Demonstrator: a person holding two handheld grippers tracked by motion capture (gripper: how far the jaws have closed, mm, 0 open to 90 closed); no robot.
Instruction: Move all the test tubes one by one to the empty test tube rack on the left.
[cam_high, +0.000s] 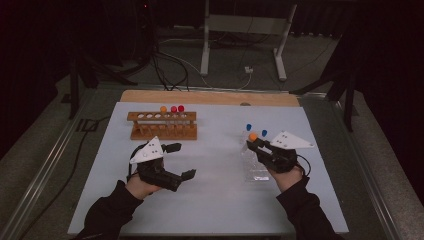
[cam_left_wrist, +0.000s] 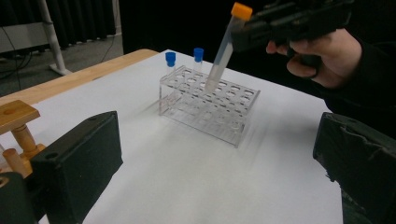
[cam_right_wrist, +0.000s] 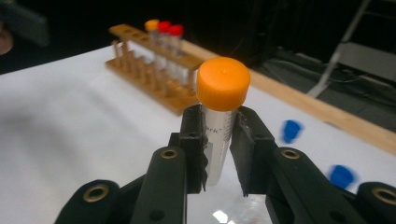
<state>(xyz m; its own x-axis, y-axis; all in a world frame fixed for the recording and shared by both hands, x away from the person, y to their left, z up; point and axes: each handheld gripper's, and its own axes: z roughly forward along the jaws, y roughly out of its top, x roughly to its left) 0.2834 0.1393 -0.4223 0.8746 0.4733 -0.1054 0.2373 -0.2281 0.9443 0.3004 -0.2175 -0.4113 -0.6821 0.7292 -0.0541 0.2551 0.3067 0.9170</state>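
My right gripper (cam_right_wrist: 218, 154) is shut on an orange-capped tube (cam_right_wrist: 222, 84), gripped just under the cap. In the left gripper view that tube (cam_left_wrist: 224, 49) hangs tilted, its tip at a hole of the clear plastic rack (cam_left_wrist: 208, 105). Two blue-capped tubes (cam_left_wrist: 171, 58) stand at the rack's far end. In the high view the right gripper (cam_high: 256, 144) holds the tube over the clear rack (cam_high: 255, 162). My left gripper (cam_high: 182, 161) is open with nothing between its jaws, in front of the wooden rack (cam_high: 164, 126), which holds an orange-capped tube (cam_high: 163, 109) and two red-capped tubes (cam_high: 177, 108).
A white mat (cam_high: 210, 200) covers the table, with a bare wooden strip (cam_high: 210, 97) along its far edge. A white metal stand (cam_high: 245, 40) and cables lie on the floor beyond. Metal rails run along both sides of the table.
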